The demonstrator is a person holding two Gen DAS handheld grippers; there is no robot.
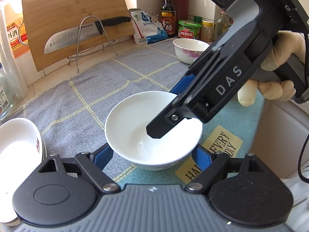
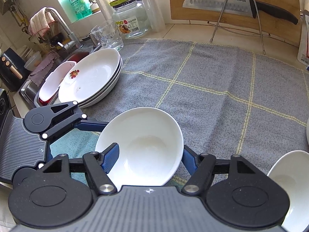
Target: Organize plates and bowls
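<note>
A plain white bowl point(image 1: 152, 129) point(image 2: 141, 147) stands on the cloth. My left gripper point(image 1: 152, 154) is open, its blue fingers on either side of the bowl's base, apart from it as far as I can tell. My right gripper point(image 2: 148, 156) straddles the bowl's right wall, one finger point(image 1: 160, 129) inside the bowl and one outside; it looks closed on the rim. A stack of white plates point(image 2: 90, 79) point(image 1: 17, 150) lies at the left. A flowered bowl point(image 1: 190, 50) stands at the back right. Another white bowl point(image 2: 289, 183) sits beside my right gripper.
A grey checked cloth point(image 2: 212, 81) covers the counter, with a blue mat point(image 1: 245, 119) at the front. A cutting board and knife point(image 1: 77, 34) stand on a rack at the back. Sauce bottles and jars point(image 1: 168, 13) line the wall. A glass jar point(image 2: 131, 17), a glass and the sink point(image 2: 58, 58) are at the left.
</note>
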